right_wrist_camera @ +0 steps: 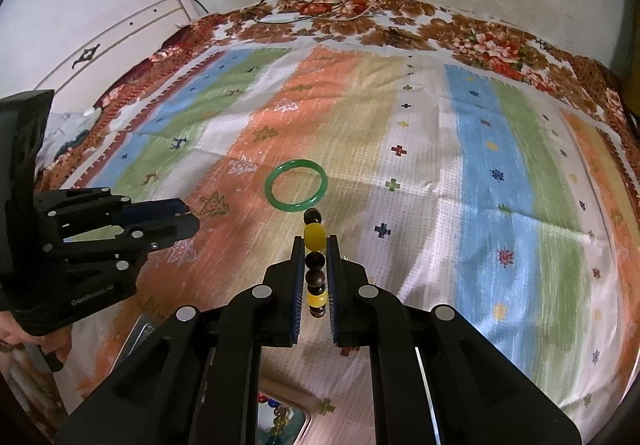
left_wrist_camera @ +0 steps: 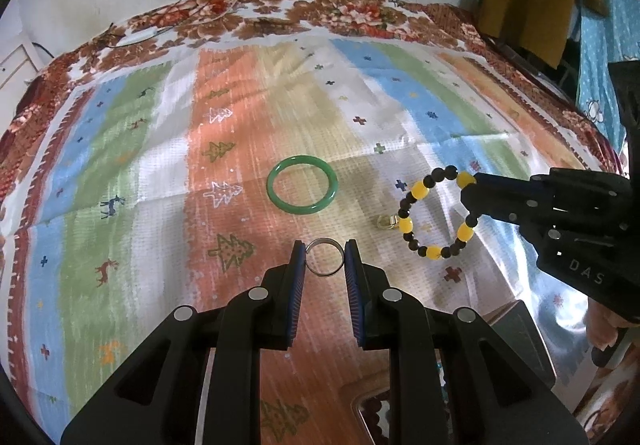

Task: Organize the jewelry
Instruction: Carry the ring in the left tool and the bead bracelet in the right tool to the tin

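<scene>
Left wrist view shows the left gripper [left_wrist_camera: 325, 259] pinching a thin silver metal ring [left_wrist_camera: 325, 257] between its blue-padded fingertips, the ring standing nearly upright with its opening facing the camera, lifted above the striped, tree-patterned cloth [left_wrist_camera: 160, 165] that covers the bed. To its right, the right gripper [left_wrist_camera: 470, 191] is pressed together on a bracelet of yellow and dark round beads [left_wrist_camera: 436, 217], which hangs as an open loop from the finger tips toward the left gripper. In the right wrist view the right gripper [right_wrist_camera: 315, 245] grips that beaded bracelet [right_wrist_camera: 315, 265] edge-on, so the beads run in a line along the fingers. A smooth green jade-like bangle [left_wrist_camera: 302, 183] lies flat on the cloth, ahead of both tools and well apart from either; being a closed circle, it has no long axis to align with. It sits almost straight ahead of the left gripper and ahead, slightly left, of the right, and seems about equally reachable. Since both tools are occupied, each load probably has to be set down first. A small pale metallic item [left_wrist_camera: 383, 221] rests on the cloth just beside the hanging bracelet; what it is cannot be told.
</scene>
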The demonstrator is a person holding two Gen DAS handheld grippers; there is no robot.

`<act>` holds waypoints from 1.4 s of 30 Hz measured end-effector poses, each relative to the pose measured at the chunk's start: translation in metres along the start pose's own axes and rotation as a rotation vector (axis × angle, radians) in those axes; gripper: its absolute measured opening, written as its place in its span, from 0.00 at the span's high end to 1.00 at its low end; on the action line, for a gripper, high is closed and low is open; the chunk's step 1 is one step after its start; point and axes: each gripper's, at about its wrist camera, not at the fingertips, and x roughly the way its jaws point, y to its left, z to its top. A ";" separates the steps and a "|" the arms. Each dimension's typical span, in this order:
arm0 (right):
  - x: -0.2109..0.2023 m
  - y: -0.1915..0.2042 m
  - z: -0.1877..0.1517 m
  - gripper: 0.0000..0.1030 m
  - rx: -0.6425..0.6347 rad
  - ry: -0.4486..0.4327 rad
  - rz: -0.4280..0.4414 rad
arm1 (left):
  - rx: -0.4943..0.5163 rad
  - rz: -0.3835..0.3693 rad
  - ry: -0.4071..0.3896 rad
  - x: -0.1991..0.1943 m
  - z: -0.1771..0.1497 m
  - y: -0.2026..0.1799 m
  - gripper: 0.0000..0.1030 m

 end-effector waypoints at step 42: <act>-0.092 0.034 -0.042 0.89 -0.015 -0.134 0.115 | 0.015 -0.072 -0.074 -0.071 -0.056 -0.036 0.81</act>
